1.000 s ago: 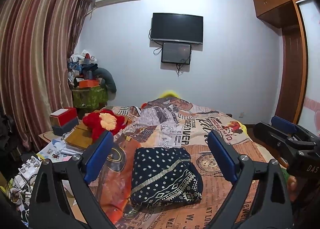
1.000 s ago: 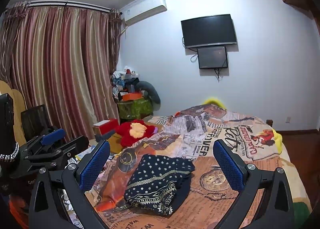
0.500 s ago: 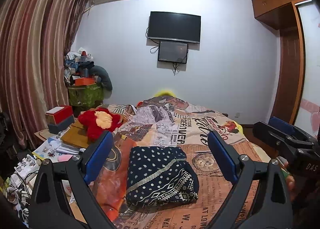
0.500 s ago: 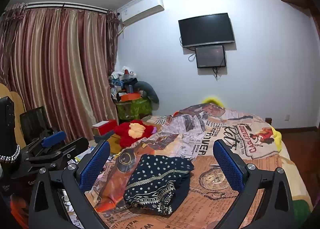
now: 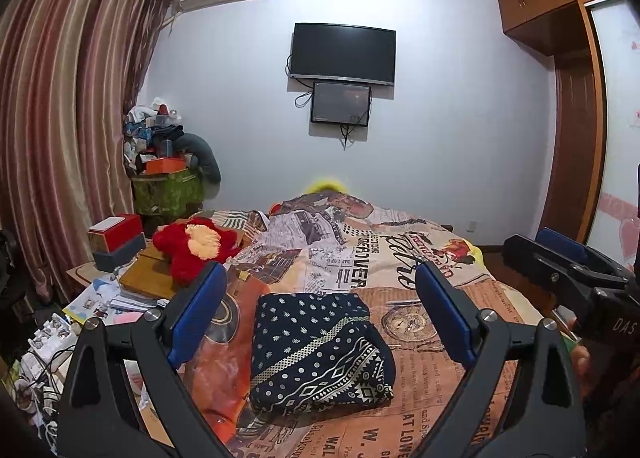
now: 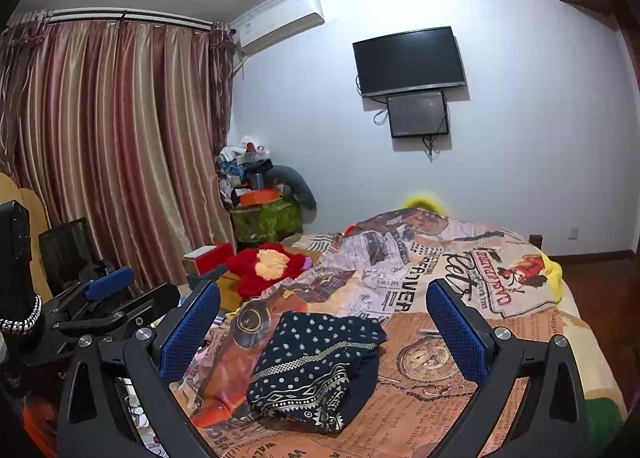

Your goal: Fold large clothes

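Observation:
A dark navy garment (image 5: 316, 350) with white dots and a geometric border lies folded into a compact bundle on the bed (image 5: 420, 258), which has a newspaper-print cover. It also shows in the right wrist view (image 6: 316, 362). My left gripper (image 5: 320, 314) is open and empty, held above and in front of the bundle. My right gripper (image 6: 324, 332) is open and empty, also held back from the bundle. The right gripper shows at the right edge of the left wrist view (image 5: 568, 270); the left gripper shows at the left of the right wrist view (image 6: 108, 298).
A red plush toy (image 5: 196, 246) lies at the bed's left edge beside a wooden board and red boxes (image 5: 116, 234). Clutter and cables (image 5: 44, 346) fill the floor at left. A wardrobe (image 5: 576, 98) stands at right, a TV (image 5: 344, 52) hangs on the far wall.
Both grippers have drifted slightly; the view shifts a little and the folded garment sits slightly lower and nearer. The garment itself has not moved. Both grippers stay open.

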